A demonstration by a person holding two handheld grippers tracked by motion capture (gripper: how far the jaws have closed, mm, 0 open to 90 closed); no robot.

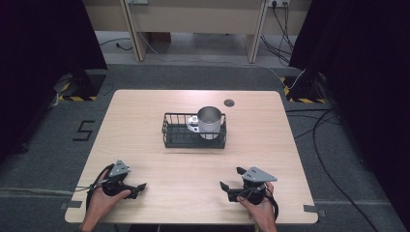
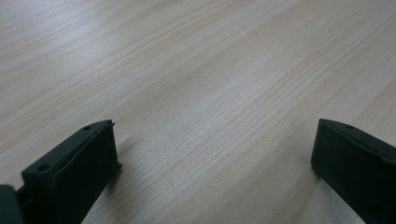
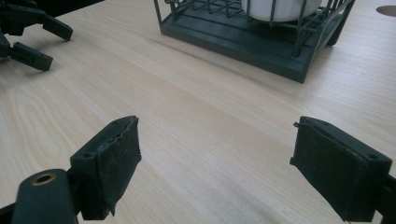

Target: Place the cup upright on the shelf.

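We see a light wooden table (image 1: pixel 145 121) from the high view, with a dark wire basket (image 1: pixel 176 133) standing near its middle, slightly toward the far side. Inside the basket, at its right end, a metal cup (image 1: pixel 209 121) stands upright, mouth up; a flat round silvery piece (image 1: pixel 192 123) lies just beside it, touching or nearly touching its left side, and we cannot tell what it is. A small dark disc (image 1: pixel 229 102) sits on the tabletop beyond the basket, apart from it.

We note the left gripper (image 1: pixel 139 187) near the table's front edge at the left, held in the person's left hand (image 1: pixel 102 200), jaws pointing right. In the left gripper view its two black jaws stand wide apart with bare wood grain between them; nothing is held.

We note the right gripper (image 1: pixel 231 181) near the front edge at the right, held in the right hand (image 1: pixel 262 208), jaws pointing left and slightly away. In the right gripper view its padded jaws are likewise spread wide and empty, low over the wood. Ahead of them we see the basket's near wall and the pale base of the cup through the wires. The left gripper shows at the upper left of that view, well apart from the basket.

Both grippers are well apart from the basket and from each other.
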